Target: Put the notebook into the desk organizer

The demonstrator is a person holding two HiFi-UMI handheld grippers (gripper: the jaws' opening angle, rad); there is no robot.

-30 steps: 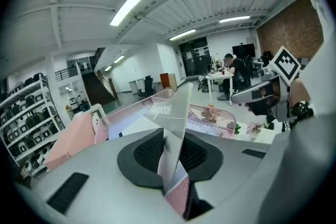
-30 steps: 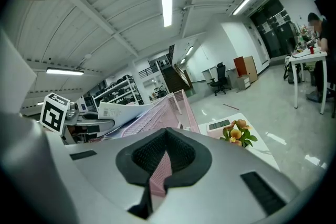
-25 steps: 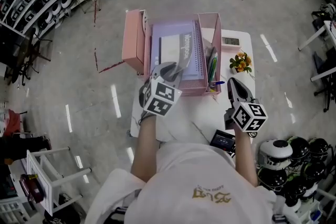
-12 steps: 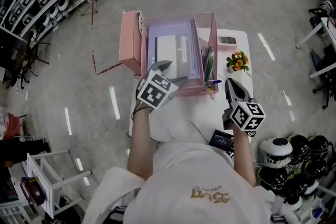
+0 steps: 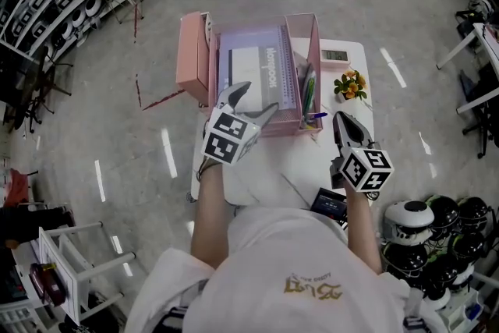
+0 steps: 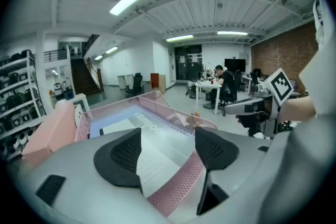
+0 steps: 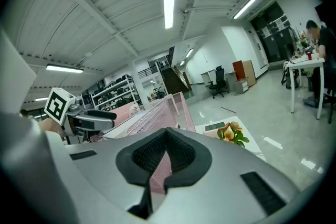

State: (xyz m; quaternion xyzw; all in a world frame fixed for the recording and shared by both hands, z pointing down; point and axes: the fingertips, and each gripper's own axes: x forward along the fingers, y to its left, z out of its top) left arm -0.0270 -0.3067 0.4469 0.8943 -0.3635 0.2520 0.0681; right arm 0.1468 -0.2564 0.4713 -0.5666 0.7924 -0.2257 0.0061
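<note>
The notebook (image 5: 253, 74), blue with a white label and a spiral edge, lies flat in the wide compartment of the pink mesh desk organizer (image 5: 302, 35). My left gripper (image 5: 257, 99) hovers at the organizer's near rim. Its jaws are opening, and neither pad touches the notebook. In the left gripper view the notebook (image 6: 118, 124) and the mesh front wall (image 6: 176, 183) show in the gap of that gripper (image 6: 168, 139). My right gripper (image 5: 341, 121) is shut and empty over the white table, right of the organizer; the right gripper view shows its pads (image 7: 165, 152) together.
Pens (image 5: 306, 93) stand in the organizer's narrow right compartment. A pink box (image 5: 192, 58) sits left of it. A small clock (image 5: 334, 54) and a flower pot (image 5: 352, 84) are at the table's far right, a black device (image 5: 331, 204) near me. Helmets (image 5: 437, 222) crowd the floor right.
The left gripper has let go of the notebook's near end, opened wide and drawn back a little toward me. The notebook stays in the organizer. The right gripper barely moved.
</note>
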